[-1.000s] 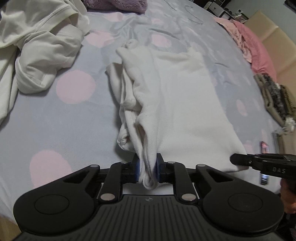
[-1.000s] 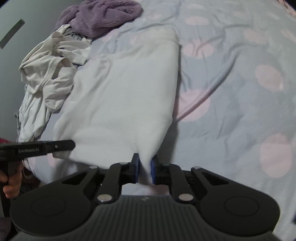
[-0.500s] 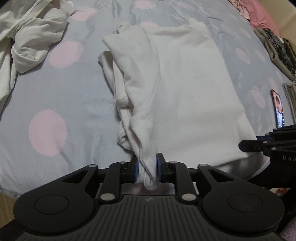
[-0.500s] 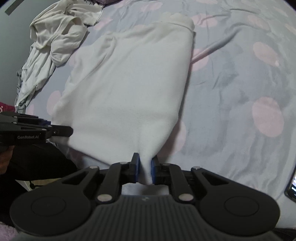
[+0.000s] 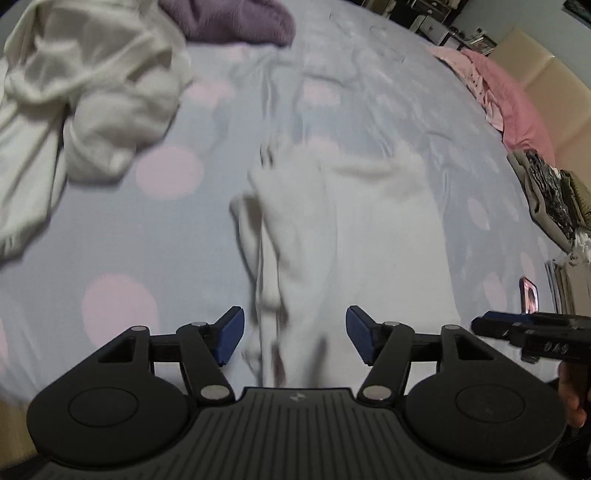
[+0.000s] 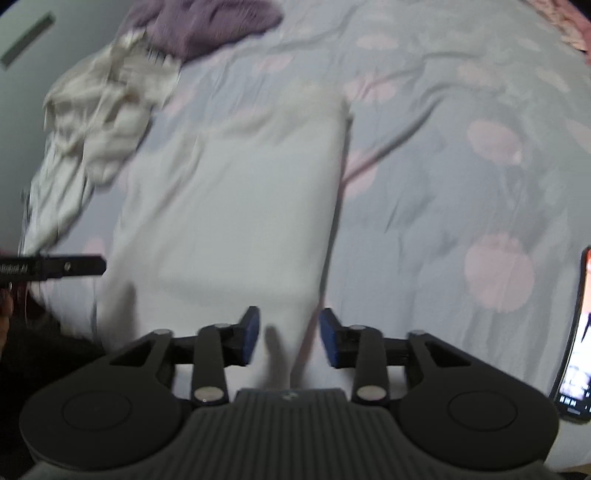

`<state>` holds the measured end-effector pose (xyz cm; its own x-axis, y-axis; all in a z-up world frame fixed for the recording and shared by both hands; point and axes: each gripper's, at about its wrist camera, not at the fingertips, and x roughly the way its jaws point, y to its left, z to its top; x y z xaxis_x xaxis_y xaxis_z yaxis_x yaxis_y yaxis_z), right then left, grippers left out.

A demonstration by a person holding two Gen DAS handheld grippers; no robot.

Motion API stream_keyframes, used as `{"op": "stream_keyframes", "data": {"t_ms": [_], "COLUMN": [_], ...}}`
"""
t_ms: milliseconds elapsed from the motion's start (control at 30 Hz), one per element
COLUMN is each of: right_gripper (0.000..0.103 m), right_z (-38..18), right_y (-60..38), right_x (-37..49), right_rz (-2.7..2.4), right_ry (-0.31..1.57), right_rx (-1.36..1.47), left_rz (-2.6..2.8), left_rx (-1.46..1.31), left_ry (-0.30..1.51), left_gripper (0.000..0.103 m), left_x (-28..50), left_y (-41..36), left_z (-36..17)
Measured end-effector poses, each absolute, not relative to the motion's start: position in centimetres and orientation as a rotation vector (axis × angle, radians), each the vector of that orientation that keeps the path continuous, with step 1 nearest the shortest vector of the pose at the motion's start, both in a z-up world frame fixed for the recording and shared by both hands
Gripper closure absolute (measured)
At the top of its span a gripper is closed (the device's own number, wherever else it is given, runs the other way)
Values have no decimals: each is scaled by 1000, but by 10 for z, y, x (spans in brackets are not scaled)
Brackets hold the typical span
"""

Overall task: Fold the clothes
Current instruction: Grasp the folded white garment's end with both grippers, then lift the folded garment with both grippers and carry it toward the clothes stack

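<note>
our left gripper (image 5: 294,334) jaws just sprung apart, white garment (image 5: 354,236) edge loose between them, right gripper (image 6: 289,338) jaws just opened too, cloth unpinched between, garment flat on our dotted bedsheet (image 5: 155,229), cream clothes pile (image 5: 92,96) further back, purple fleece (image 6: 207,22) beyond

- White garment (image 5: 369,236): soft fleece, folded lengthwise, lying flat on the polka-dot bedsheet (image 5: 147,236), bunched layers along its left edge.
- Near hem (image 6: 284,332): at the sheet's near edge, wrinkled, blurred.
</note>
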<state>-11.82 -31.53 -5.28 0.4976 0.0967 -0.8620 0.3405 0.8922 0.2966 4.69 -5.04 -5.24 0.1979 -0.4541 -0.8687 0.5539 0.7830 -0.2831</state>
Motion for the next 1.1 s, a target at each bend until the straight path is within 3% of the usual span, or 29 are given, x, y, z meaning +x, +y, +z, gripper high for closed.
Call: {"op": "stream_keyframes", "data": {"t_ms": [267,533,767,933,1100], "right_gripper": [48,48,48,47,54], "right_z": [-39,-71,-99,-114,-117], "right_y": [-345,-359,-366,-368,-360], "right_x": [-77,-42,-26,-23,-24], "right_rz": [-188,-180,-135,-114,-116], "right_ry": [1021,1018,989,969,943], "right_rx": [468,558,588,637,620], "left_rz": [-779,-777,-816,-829,-815], "left_rx": [155,82,40,-7,-18], "left_ry": [1165,1242,1223,1210,1147], "left_gripper": [42,42,38,58,64], "left_x": [98,134,142,138,125], "left_y": [-84,-90,-98,-104,-103], "left_z": [-59,-112,-127,-126,-127]}}
